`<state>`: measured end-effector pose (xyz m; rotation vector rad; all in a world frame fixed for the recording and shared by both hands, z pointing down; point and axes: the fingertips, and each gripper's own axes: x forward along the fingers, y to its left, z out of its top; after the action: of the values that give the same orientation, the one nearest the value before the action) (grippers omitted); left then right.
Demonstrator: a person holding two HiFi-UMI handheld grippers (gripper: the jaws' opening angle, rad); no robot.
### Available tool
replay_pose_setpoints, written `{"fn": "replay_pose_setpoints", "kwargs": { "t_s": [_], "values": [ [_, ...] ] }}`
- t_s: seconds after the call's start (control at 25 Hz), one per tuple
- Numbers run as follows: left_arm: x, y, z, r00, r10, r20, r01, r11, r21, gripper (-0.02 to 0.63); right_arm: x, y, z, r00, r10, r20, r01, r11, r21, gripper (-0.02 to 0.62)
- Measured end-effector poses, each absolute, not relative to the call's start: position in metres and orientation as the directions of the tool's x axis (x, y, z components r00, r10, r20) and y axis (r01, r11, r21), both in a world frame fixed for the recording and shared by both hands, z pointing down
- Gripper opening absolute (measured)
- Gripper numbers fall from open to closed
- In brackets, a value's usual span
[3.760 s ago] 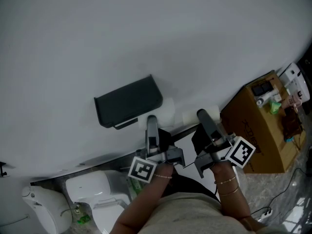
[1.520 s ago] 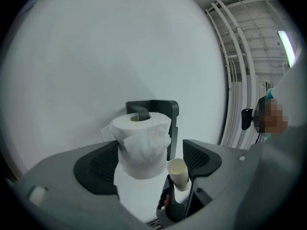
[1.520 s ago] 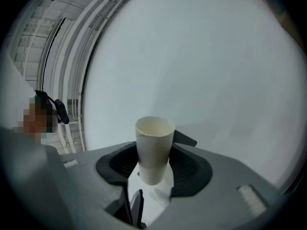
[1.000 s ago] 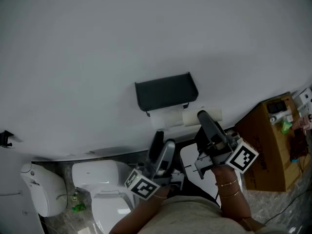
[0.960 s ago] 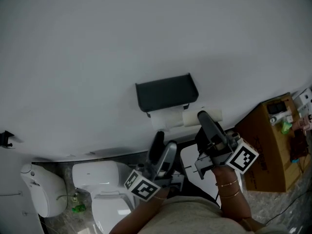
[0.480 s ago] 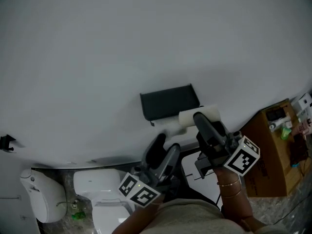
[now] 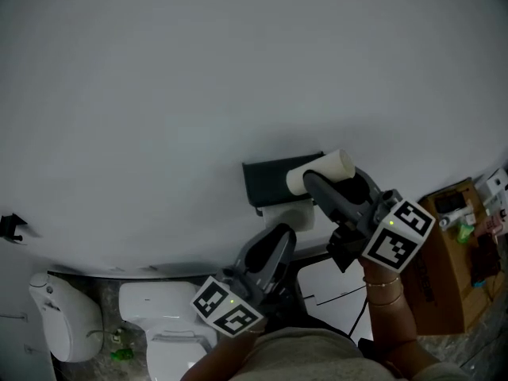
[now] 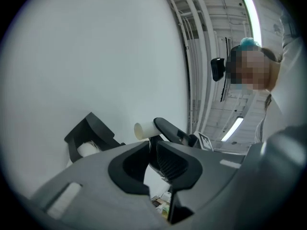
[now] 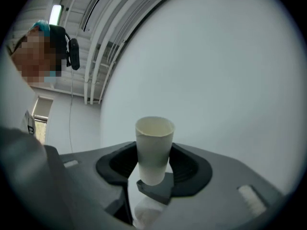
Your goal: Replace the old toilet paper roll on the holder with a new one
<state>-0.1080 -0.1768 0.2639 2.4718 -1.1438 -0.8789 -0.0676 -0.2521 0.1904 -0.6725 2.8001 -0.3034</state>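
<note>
A black holder [image 7: 266, 179] hangs on the white wall, and a white paper roll [image 7: 287, 215] sits under its cover. My right gripper [image 7: 313, 182] is shut on a bare cream cardboard tube [image 7: 321, 171], held just in front of the holder's right end. In the right gripper view the tube [image 9: 153, 147] stands upright between the jaws of the right gripper [image 9: 153, 169]. My left gripper [image 7: 270, 240] is below the holder; its jaws are closing, almost together, with nothing between them. The left gripper view shows the left gripper [image 8: 152, 150], holder [image 8: 88, 131], roll [image 8: 87, 149] and tube [image 8: 142, 130].
A white toilet [image 7: 163, 344] stands below the grippers, and a white bin [image 7: 55, 324] is at the far left. A cardboard box [image 7: 444, 236] with small items on top sits at the right. A black hook [image 7: 9, 227] is fixed to the left wall.
My right gripper has risen with the tube, from beside the roll to in front of the holder. My left gripper's jaws have come together from wide open, and it rose a little.
</note>
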Motion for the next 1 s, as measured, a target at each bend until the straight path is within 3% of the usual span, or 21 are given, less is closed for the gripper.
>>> {"fn": "replay_pose_setpoints", "kwargs": {
  "t_s": [0.56, 1.0],
  "values": [
    [-0.111, -0.191, 0.259, 0.56, -0.739, -0.374, -0.594, -0.673, 0.44, 0.046, -0.112, -0.286, 0.223, -0.878, -0.398, 0.267, -0.394, 0.917, 0.071, 0.204],
    [-0.121, -0.207, 0.257, 0.535, -0.757, -0.374, -0.617, -0.653, 0.439, 0.046, -0.127, -0.288, 0.235, -0.889, -0.291, 0.354, -0.278, 0.957, 0.089, 0.209]
  ]
}}
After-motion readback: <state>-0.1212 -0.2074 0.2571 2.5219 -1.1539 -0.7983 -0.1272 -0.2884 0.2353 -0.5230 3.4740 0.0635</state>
